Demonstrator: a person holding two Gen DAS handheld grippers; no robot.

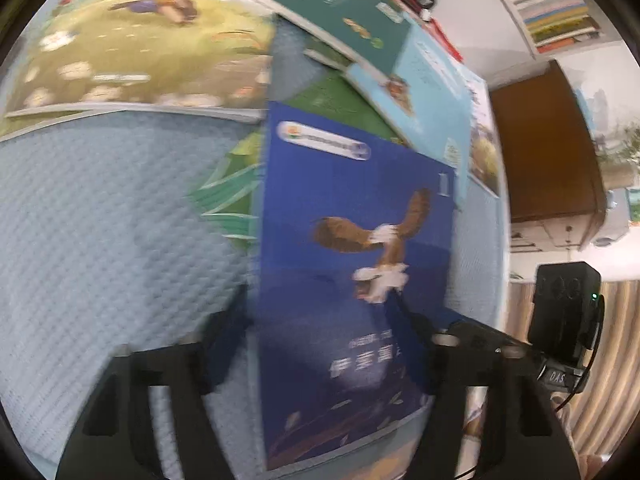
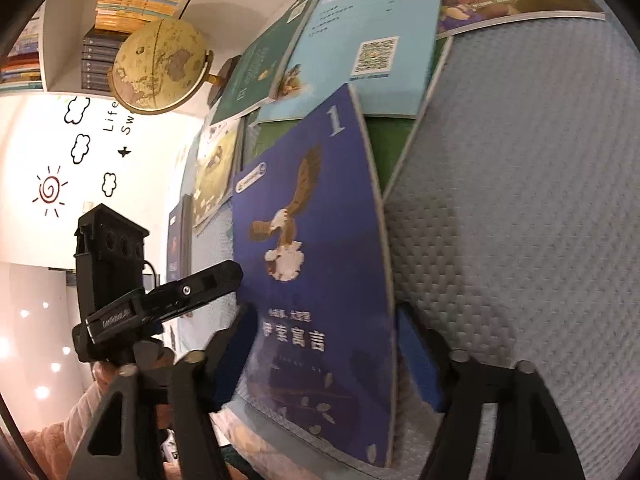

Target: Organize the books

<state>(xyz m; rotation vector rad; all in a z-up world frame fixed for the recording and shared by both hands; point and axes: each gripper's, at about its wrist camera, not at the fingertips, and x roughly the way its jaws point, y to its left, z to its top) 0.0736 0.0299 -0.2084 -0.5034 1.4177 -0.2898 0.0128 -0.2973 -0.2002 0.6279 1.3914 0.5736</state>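
A blue paperback with an eagle cover point(image 2: 308, 240) is flanked at its near end by the left gripper point(image 1: 320, 320) and right gripper point(image 2: 324, 332), jaws apart, on a quilted pale-blue mat point(image 2: 520, 200) near scattered books.

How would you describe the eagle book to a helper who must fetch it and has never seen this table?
On the pale blue quilted table cover, find the spread of thin paperbacks. Nearest the table's front edge lies the deep blue paperback book, overlapping a green book. It alone shows a brown eagle and a white numeral 1.
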